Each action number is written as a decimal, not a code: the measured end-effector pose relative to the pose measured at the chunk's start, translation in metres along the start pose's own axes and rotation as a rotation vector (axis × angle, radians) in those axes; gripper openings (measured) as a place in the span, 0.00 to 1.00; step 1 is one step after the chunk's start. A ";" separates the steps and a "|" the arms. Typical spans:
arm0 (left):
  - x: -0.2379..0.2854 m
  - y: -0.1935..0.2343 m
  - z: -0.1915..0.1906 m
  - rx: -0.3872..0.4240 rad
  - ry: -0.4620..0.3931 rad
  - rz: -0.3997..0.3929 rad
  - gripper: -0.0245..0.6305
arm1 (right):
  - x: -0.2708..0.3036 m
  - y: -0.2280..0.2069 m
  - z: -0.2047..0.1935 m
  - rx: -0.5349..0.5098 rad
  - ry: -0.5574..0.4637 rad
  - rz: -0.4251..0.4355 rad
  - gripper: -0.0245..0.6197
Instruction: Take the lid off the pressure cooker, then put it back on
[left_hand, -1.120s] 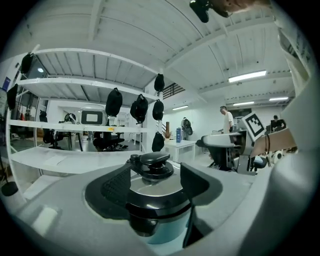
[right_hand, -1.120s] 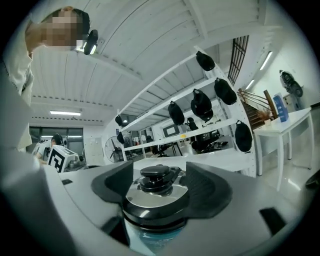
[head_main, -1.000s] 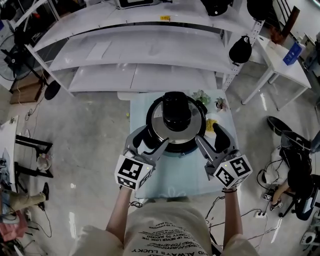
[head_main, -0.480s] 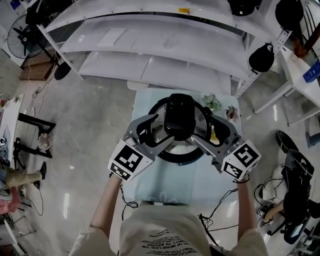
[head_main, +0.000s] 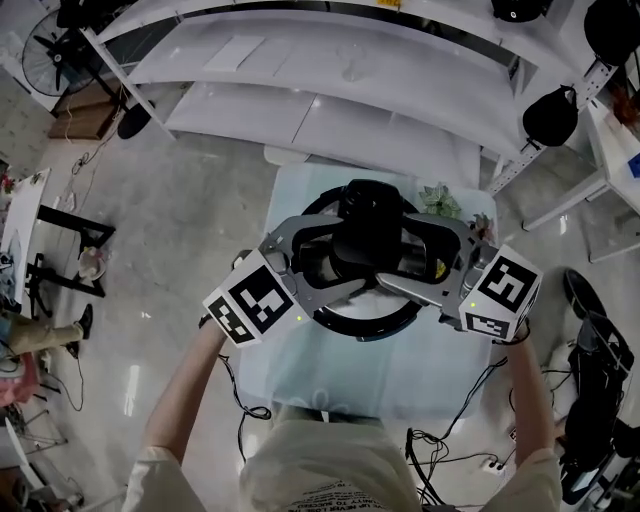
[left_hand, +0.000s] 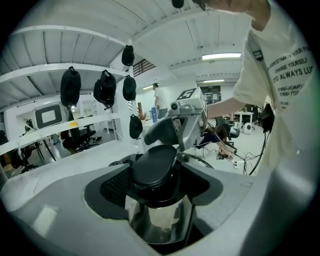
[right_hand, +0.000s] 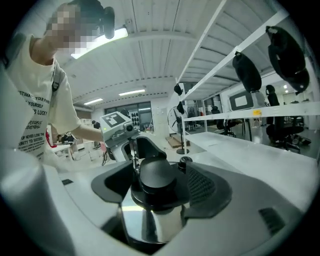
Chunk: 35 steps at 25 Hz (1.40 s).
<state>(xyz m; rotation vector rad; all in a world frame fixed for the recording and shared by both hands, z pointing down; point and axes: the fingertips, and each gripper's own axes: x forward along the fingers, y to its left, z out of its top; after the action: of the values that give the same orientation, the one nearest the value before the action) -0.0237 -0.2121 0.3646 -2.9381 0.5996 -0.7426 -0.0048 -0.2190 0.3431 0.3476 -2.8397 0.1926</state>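
Head view: my left gripper and right gripper meet from opposite sides on the lid, over the pressure cooker on the pale worktop. I cannot tell whether lid and pot touch.

Left gripper view: my jaws are closed against the lid's black knob, with steel below.

Right gripper view: these jaws clamp the same knob.
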 end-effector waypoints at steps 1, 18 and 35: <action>0.001 0.001 0.000 0.004 0.004 -0.011 0.50 | 0.003 0.000 -0.001 -0.005 0.011 0.016 0.52; 0.013 0.002 0.002 0.071 0.026 -0.139 0.50 | 0.022 0.003 -0.012 -0.056 0.160 0.150 0.52; 0.012 0.004 0.001 0.076 0.009 -0.120 0.49 | 0.023 0.007 -0.010 -0.067 0.159 0.146 0.46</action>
<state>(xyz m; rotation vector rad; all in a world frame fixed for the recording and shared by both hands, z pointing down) -0.0153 -0.2205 0.3681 -2.9220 0.3895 -0.7717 -0.0255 -0.2160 0.3587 0.1059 -2.7067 0.1469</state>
